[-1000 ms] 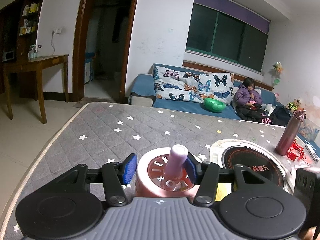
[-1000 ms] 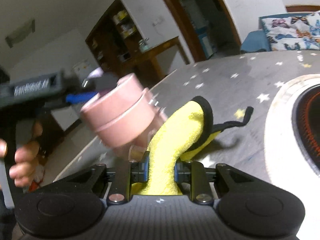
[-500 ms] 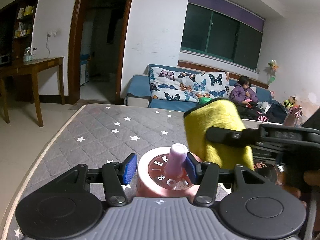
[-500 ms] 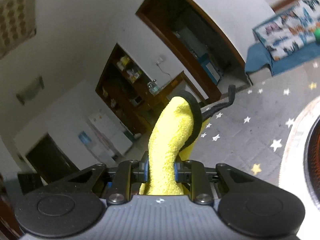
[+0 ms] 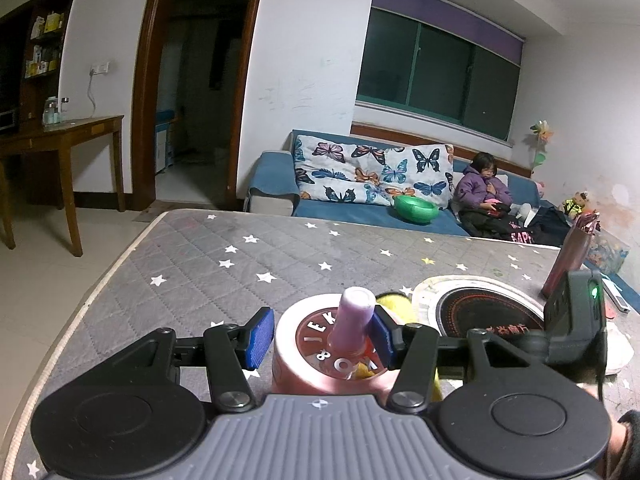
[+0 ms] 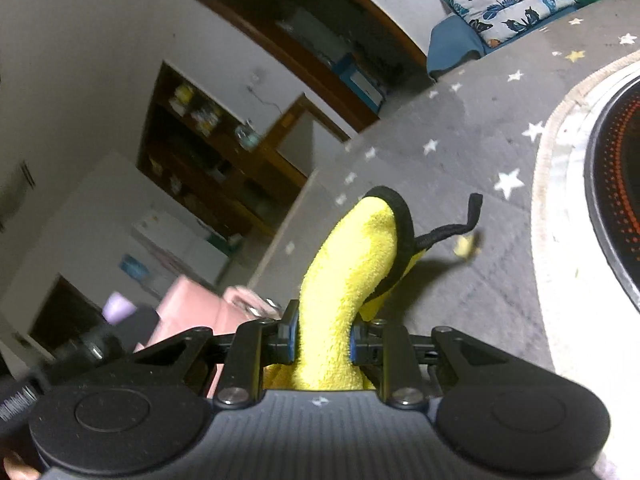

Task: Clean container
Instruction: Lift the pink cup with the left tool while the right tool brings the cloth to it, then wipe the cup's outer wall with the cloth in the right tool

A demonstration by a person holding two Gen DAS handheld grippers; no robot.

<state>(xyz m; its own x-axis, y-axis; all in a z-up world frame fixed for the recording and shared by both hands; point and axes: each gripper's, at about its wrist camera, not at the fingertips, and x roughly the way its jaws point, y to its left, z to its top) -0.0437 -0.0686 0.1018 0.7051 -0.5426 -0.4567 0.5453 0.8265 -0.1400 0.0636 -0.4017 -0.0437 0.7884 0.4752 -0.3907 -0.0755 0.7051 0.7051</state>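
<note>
My left gripper (image 5: pixel 320 338) is shut on a pink container (image 5: pixel 312 360) with a round lid and a purple knob (image 5: pixel 356 312), held upright just above the grey starred cover. The container also shows blurred in the right wrist view (image 6: pixel 188 312), low at the left. My right gripper (image 6: pixel 322 340) is shut on a yellow cloth (image 6: pixel 352 272) with black trim. The cloth sits beside the container's right side, and a bit of it shows behind the container in the left wrist view (image 5: pixel 394 304).
A round induction cooker (image 5: pixel 488 312) on a white mat lies to the right on the starred cover (image 5: pixel 224 264). A pink bottle (image 5: pixel 568 264) stands beyond it. A sofa with a person (image 5: pixel 486 192) and a green bowl (image 5: pixel 414 210) is behind.
My right gripper with the yellow cloth has dropped from up in front of the container to low beside its right side. The left gripper and container have barely moved.
</note>
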